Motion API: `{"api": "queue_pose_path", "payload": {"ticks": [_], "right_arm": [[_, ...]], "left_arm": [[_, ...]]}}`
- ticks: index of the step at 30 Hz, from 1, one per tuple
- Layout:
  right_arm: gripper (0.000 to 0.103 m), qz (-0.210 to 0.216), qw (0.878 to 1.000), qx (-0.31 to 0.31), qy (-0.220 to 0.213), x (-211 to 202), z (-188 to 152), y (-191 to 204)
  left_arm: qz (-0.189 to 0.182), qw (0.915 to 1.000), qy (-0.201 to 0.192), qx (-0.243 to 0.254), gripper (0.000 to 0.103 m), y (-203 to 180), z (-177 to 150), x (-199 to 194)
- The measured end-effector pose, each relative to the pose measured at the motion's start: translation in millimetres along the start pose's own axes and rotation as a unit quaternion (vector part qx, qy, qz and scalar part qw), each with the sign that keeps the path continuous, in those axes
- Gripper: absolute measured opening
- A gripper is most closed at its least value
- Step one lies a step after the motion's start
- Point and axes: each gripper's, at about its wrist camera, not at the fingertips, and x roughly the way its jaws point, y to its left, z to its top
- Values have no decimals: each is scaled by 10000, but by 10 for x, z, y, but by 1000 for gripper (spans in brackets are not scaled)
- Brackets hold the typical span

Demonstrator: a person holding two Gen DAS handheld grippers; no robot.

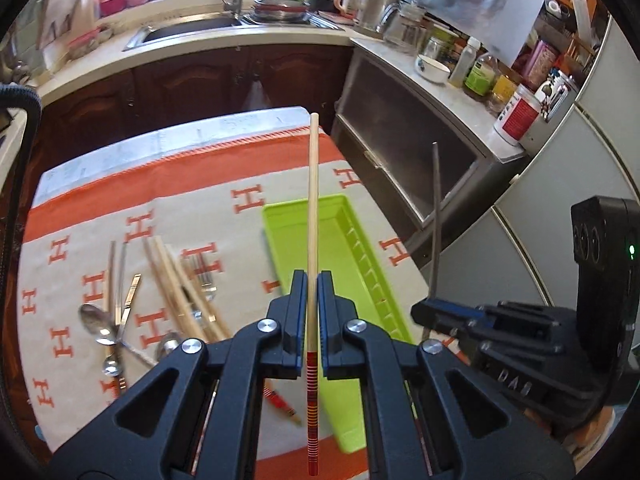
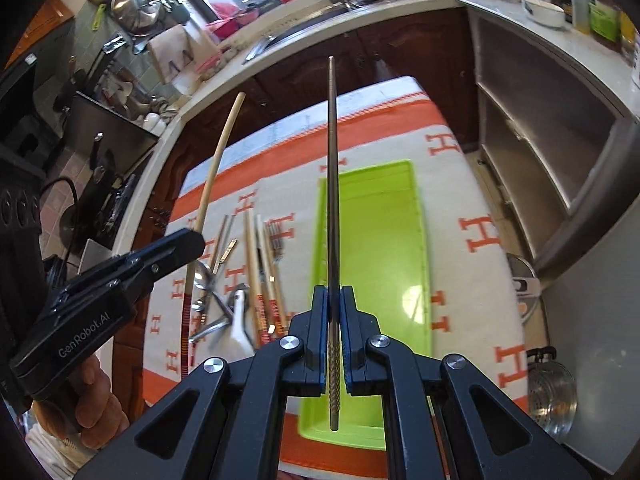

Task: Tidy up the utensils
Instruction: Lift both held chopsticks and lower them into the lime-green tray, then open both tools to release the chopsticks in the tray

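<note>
Chopsticks pinched in both my jaws run lengthwise along the tray below, right one nearer.

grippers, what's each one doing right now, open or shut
Left gripper: shut on a pale wooden chopstick with a red striped end.
Right gripper: shut on a thin grey metal chopstick.
</note>
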Motion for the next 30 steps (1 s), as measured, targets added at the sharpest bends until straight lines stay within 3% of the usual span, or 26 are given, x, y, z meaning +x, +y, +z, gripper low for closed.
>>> {"api": "queue_pose_path", "payload": {"ticks": [11, 13, 14, 15, 17, 22, 30], "right_arm": [[7, -412, 9951, -103, 889, 488, -105, -346], [24, -529, 9940, -116, 945, 544, -97, -330], [46, -620, 9940, -144, 886, 547, -121, -344], [56, -555, 9949, -165, 824, 534, -126, -316], [64, -494, 9958, -202, 738, 474, -156, -302], [77, -592, 9963, -428, 457, 415, -188, -197], [77, -639, 9957, -667, 109, 429, -174, 195]], "left_arm": [[25, 9975, 646, -298, 3, -12, -197, 1093], [31, 9969, 728, -303, 3, 52, -250, 1194], [-43, 9965, 746, -383, 3, 88, -262, 1222], [-105, 9961, 758, -441, 3, 118, -269, 1239], [-122, 9962, 766, -403, 3, 163, -282, 1260], [-230, 9969, 739, -155, 4, 121, -267, 1165], [-483, 9948, 854, -278, 4, 177, -358, 978]]}}
